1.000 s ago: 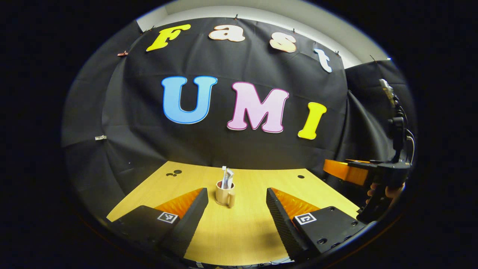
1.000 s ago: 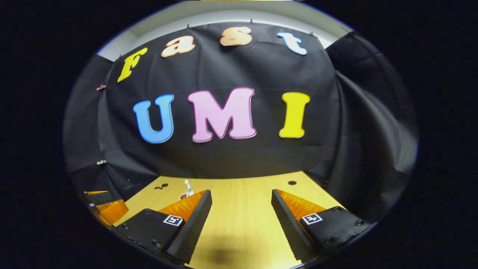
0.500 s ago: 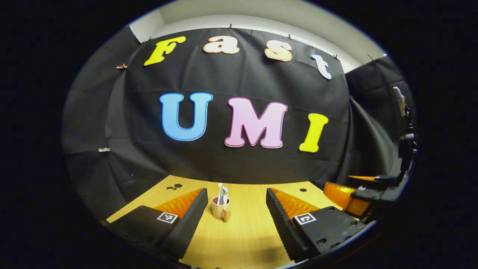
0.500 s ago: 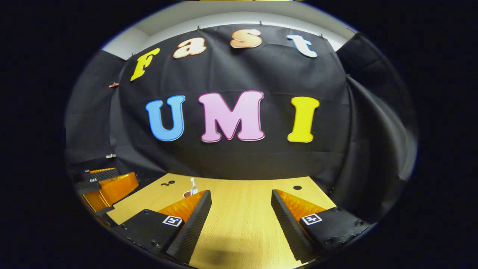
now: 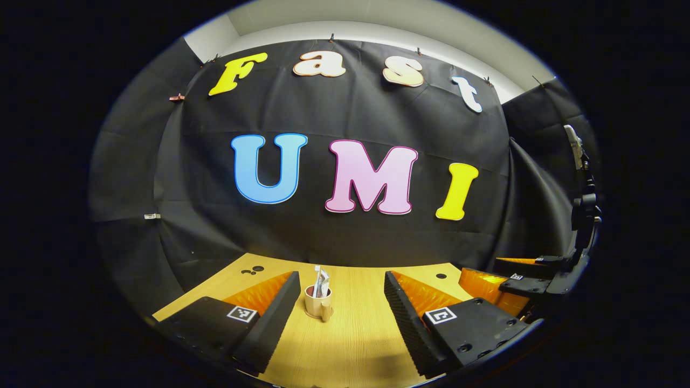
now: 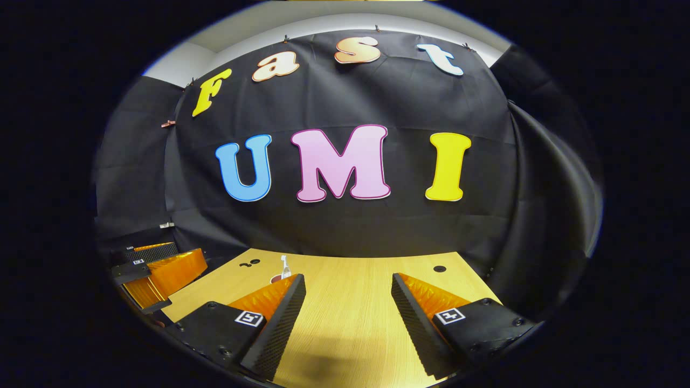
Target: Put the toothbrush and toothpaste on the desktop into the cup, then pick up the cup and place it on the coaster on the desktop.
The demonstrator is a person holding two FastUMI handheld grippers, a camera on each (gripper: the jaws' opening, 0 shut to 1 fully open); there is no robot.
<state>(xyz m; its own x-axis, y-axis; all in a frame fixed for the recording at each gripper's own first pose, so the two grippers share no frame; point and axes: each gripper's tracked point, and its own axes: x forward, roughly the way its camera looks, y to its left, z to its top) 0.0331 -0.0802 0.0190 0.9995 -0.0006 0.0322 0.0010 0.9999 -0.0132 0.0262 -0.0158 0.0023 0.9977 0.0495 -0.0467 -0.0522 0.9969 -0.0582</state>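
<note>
In the left gripper view the cup (image 5: 317, 303) hides the lower lengths of the toothbrush (image 5: 317, 277) and toothpaste (image 5: 323, 281); they are too small to tell apart cleanly. Whether a coaster lies under the cup cannot be told. At the far right the right gripper (image 5: 517, 277) is cut off by the picture's edge, so its jaw gap cannot be read there.

In the right gripper view that gripper's own left finger (image 6: 275, 310) covers most of the cup (image 6: 276, 279), leaving a sliver of rim. At the far left the left gripper (image 6: 156, 269) is cropped by the edge.
</note>
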